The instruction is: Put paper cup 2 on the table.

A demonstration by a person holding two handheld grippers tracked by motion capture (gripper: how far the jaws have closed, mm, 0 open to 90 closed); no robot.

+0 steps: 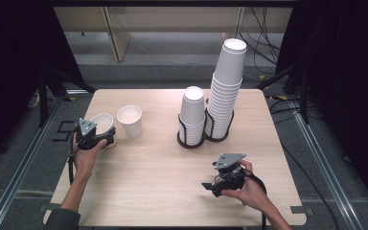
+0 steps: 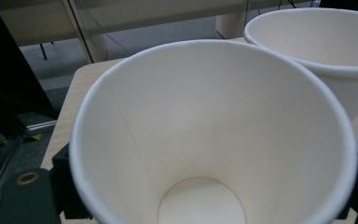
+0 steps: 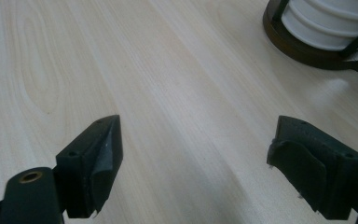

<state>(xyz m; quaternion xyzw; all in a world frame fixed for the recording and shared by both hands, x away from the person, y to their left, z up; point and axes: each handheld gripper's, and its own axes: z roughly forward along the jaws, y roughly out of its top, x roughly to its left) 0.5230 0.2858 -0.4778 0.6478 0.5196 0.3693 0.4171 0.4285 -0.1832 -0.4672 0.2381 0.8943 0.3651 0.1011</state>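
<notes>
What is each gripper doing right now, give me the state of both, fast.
Left gripper: shut on the paper cup, jaws on its outside.
Right gripper: open, nothing between the jaws, over the table.

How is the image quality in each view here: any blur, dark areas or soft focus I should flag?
High view: even light on the table, black, unreadable surroundings, slightly soft overall. Left gripper view: the held cup looks soft and low in contrast, with the second cup cropped behind it. Right gripper view: the wood grain is clear, the fingers dark, and the cup holder cut off at the corner.
</notes>
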